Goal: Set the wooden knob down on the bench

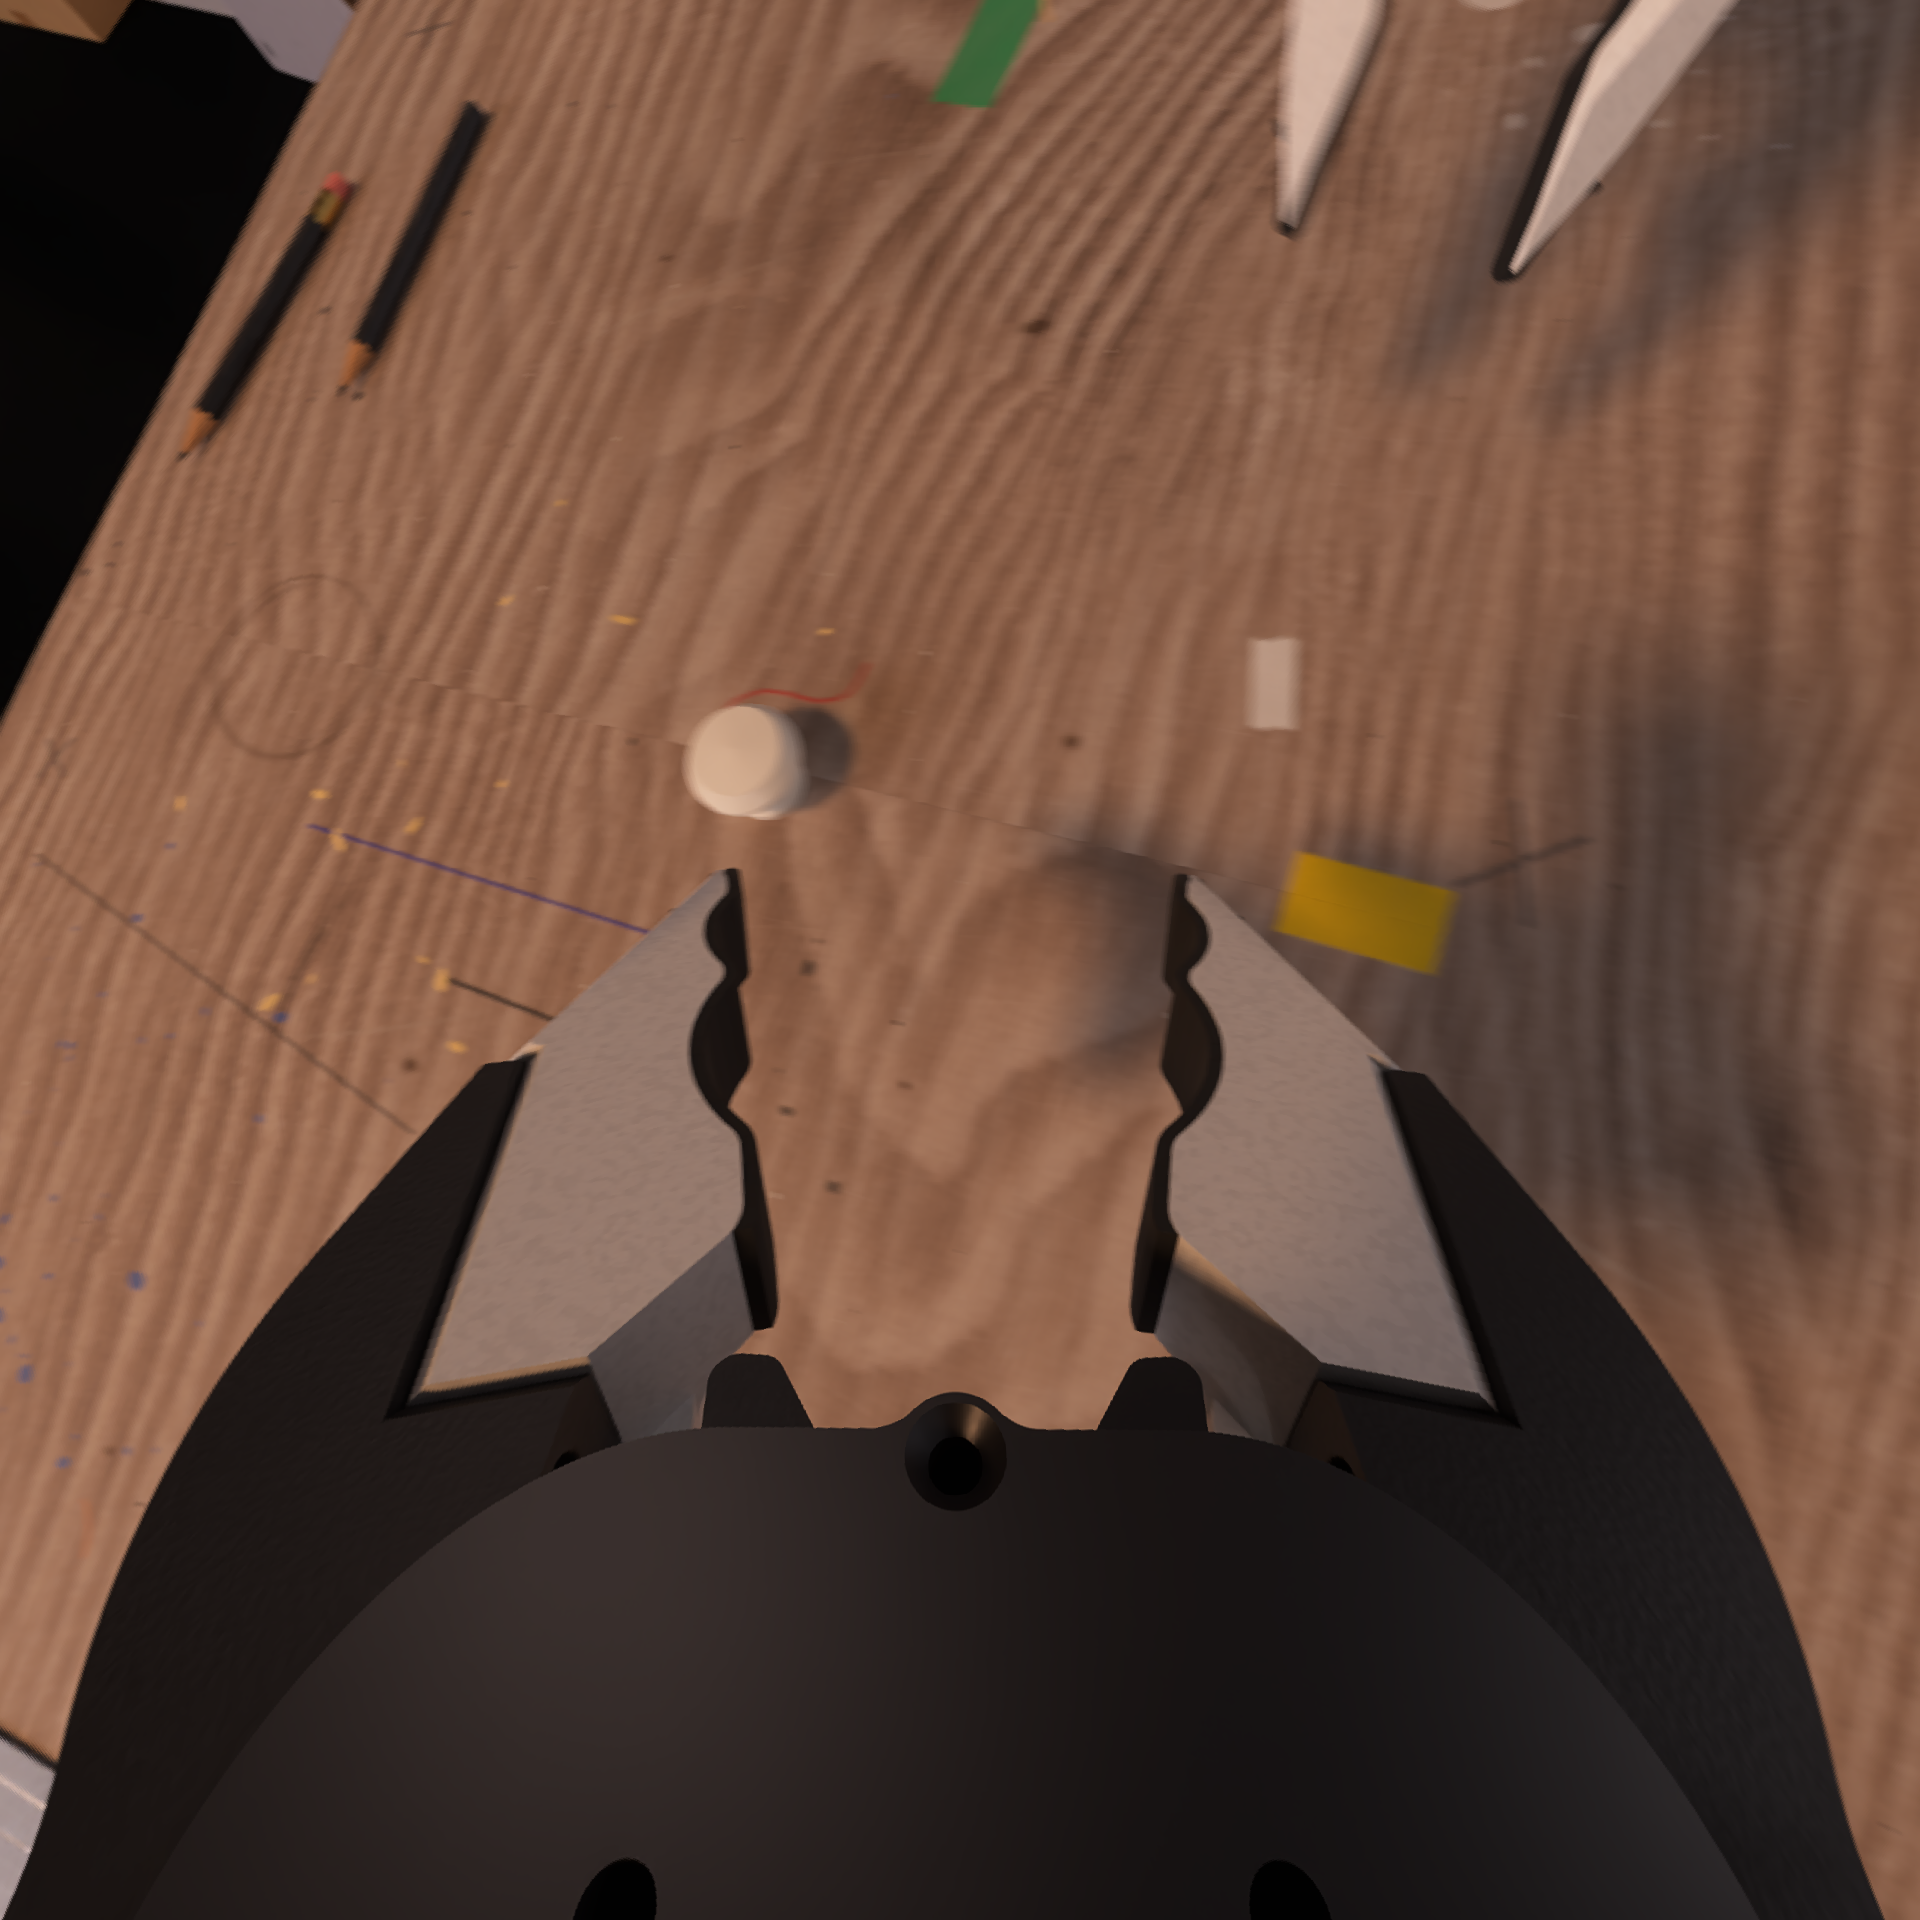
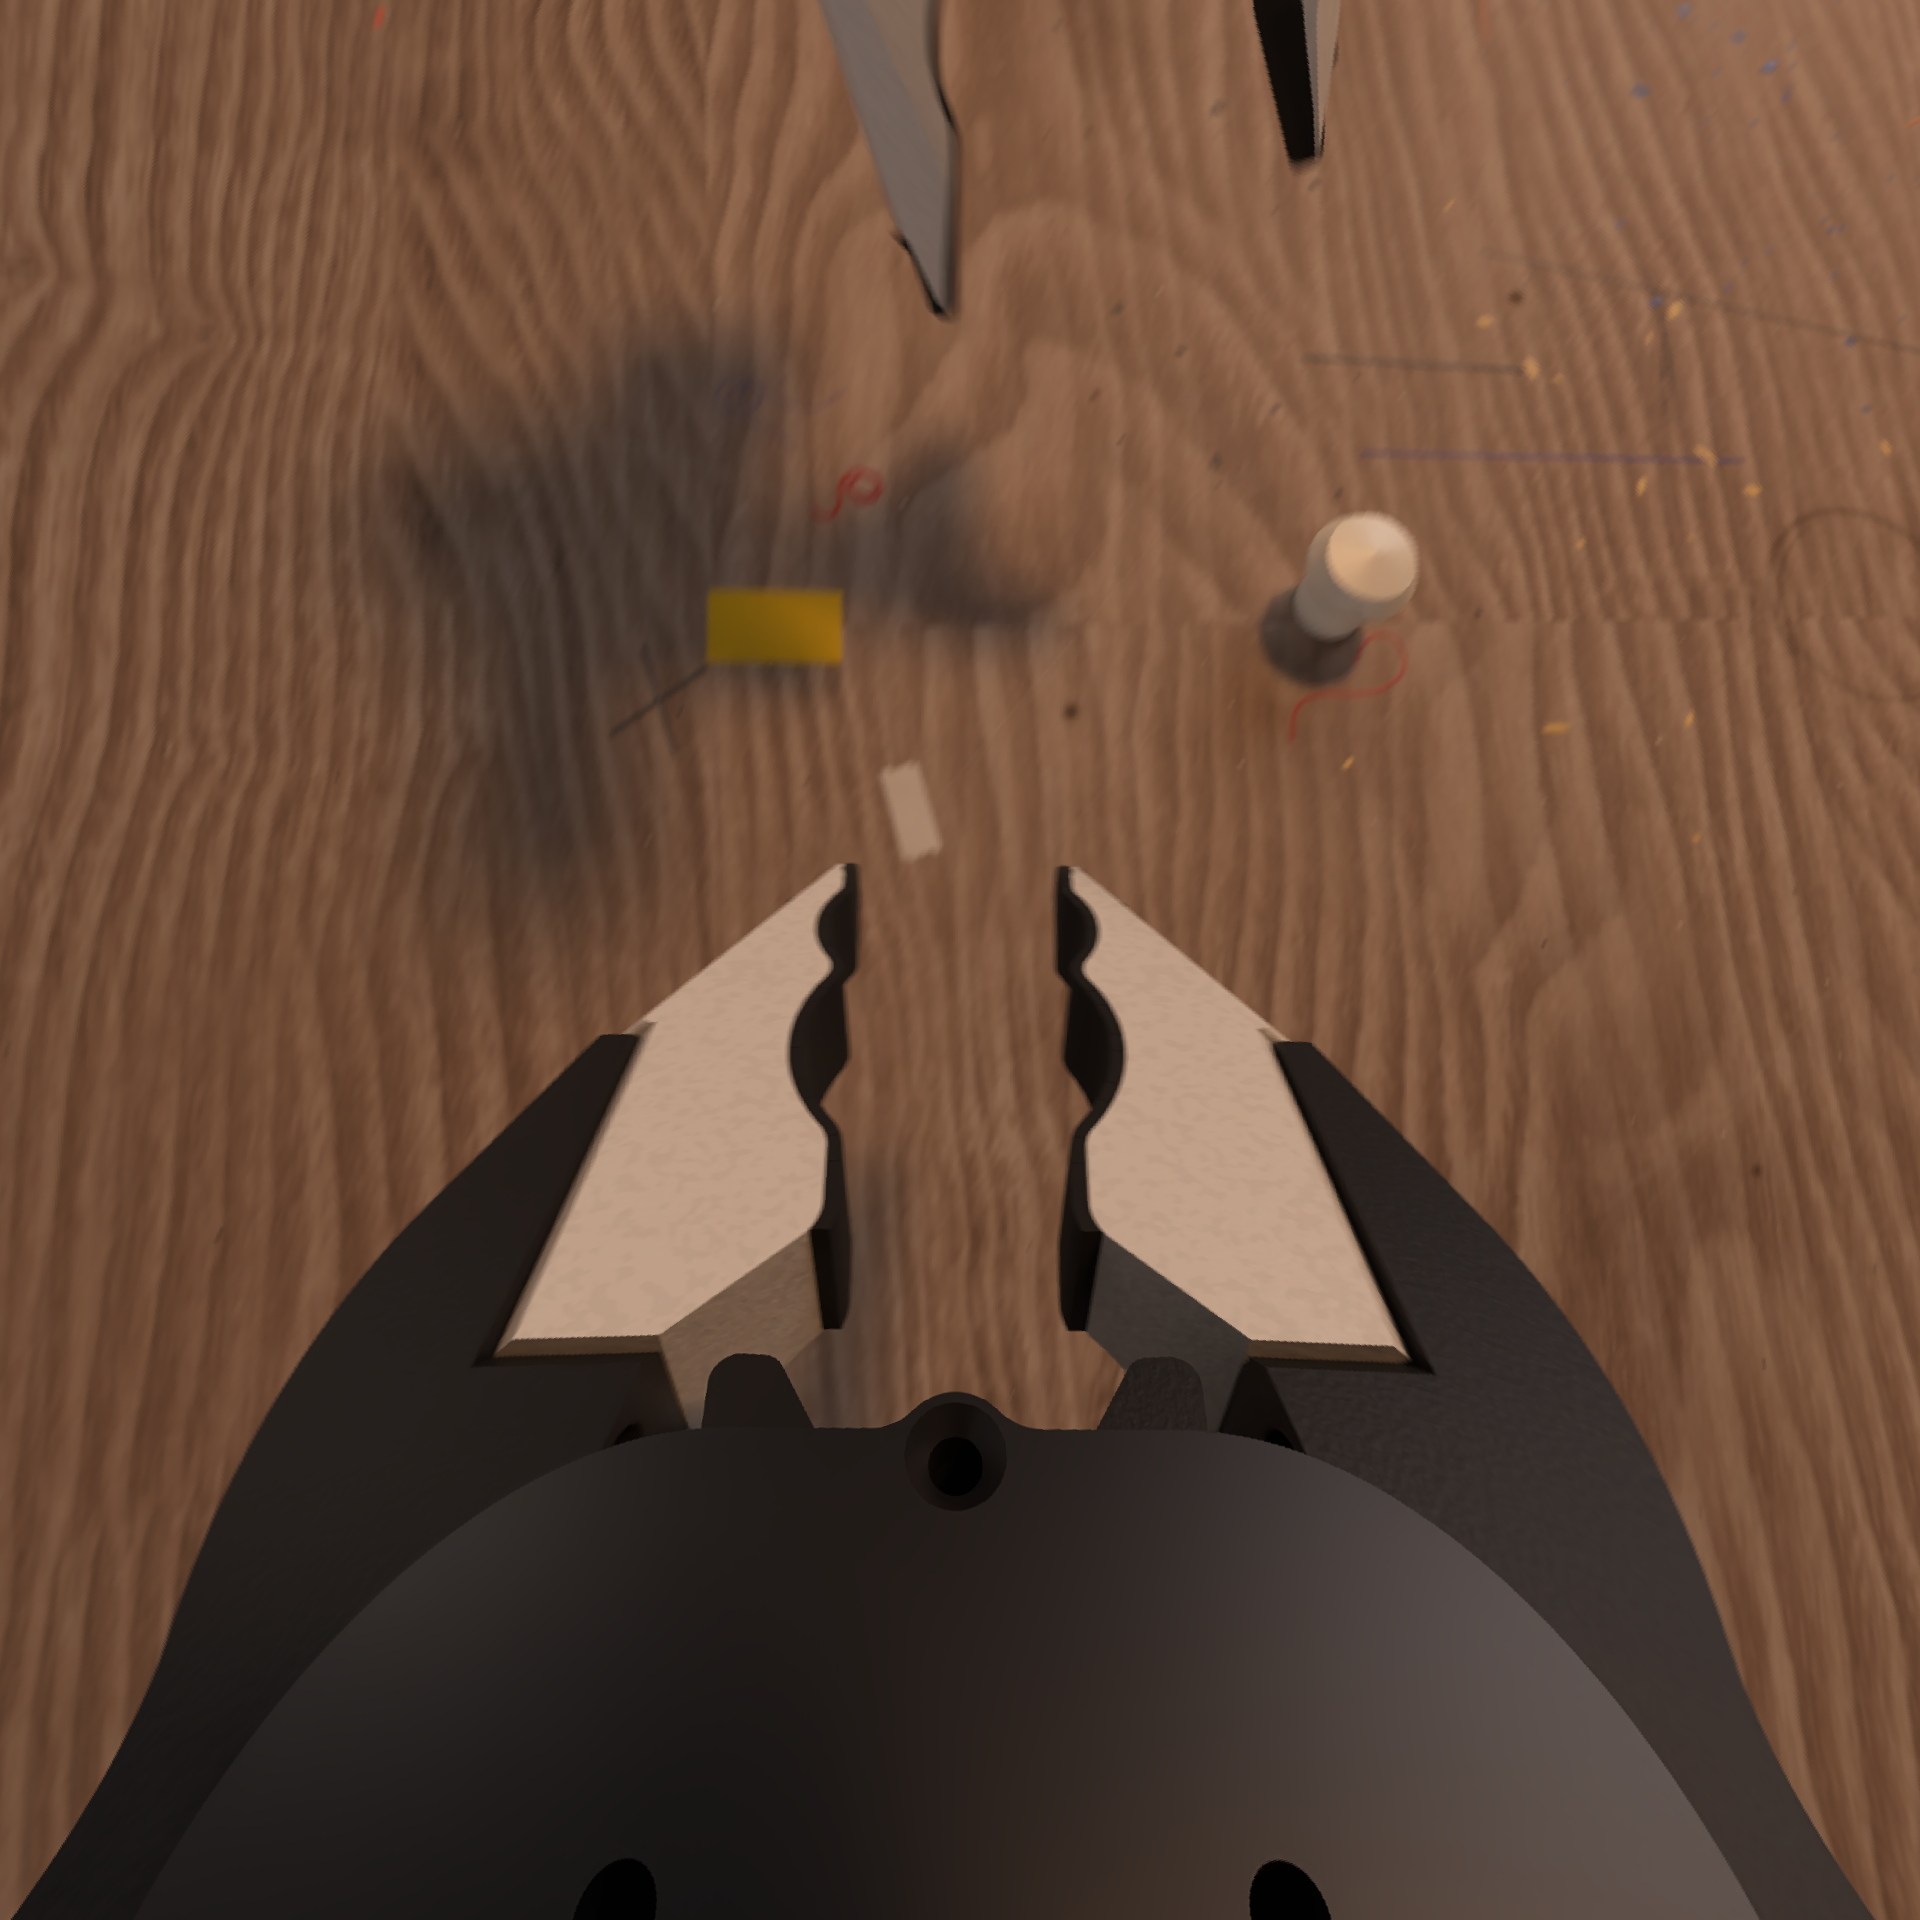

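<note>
The pale wooden knob [image 1: 746,761] stands upright on the wooden bench [image 1: 935,468], free of both grippers. My left gripper [image 1: 956,883] is open and empty, above the bench, with the knob just ahead and left of its left fingertip. In the right wrist view the knob [image 2: 1351,582] stands ahead and to the right, on its dark shadow. My right gripper [image 2: 956,873] is open and empty, well short of the knob. The other gripper's fingers show at the top of each view.
A yellow tape patch [image 1: 1363,912], a white scrap [image 1: 1273,683] and a green strip [image 1: 985,52] lie on the bench. Two black pencils [image 1: 343,260] lie near the left bench edge, beyond which it is dark. A red thread [image 2: 1351,686] curls by the knob.
</note>
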`<state>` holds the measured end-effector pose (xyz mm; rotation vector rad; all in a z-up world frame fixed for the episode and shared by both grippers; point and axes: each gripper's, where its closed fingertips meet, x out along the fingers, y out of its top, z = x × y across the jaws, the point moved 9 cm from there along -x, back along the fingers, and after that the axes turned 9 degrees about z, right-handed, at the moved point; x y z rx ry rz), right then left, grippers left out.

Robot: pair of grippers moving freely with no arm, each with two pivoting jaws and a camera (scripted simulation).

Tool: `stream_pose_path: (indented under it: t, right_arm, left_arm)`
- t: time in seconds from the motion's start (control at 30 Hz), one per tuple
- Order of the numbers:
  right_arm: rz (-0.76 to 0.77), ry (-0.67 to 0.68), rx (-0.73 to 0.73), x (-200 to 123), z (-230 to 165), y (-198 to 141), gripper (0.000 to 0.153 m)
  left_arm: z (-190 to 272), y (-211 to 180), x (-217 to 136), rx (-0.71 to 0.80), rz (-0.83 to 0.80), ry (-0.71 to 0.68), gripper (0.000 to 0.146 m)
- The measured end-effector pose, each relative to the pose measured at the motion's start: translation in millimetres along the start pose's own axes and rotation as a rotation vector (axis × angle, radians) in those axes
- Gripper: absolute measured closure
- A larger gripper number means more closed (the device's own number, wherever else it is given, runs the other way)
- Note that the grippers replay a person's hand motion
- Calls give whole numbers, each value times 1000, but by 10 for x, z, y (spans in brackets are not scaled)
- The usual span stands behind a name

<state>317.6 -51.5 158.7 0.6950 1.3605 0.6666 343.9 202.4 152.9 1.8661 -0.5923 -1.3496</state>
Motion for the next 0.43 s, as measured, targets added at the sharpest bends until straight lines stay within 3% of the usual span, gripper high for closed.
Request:
stream_pose_path:
  t: [0.1,0.23,0.33,0.43]
  right_arm:
    - [-61,2,-56,-170,-232,-206,89]
    - [-158,-45,-60,-394,-418,-580,70]
    - [-157,-79,8,-478,-509,-825,61]
    - [-176,-92,2,-460,-589,-1013,57]
  left_arm:
    - [443,-47,-53,9,-13,-32,38]
    - [911,-208,31,81,-115,-6,17]
    - [1158,-182,177,-8,-10,-16,15]
    - [1347,-186,371,54,-25,-20,23]
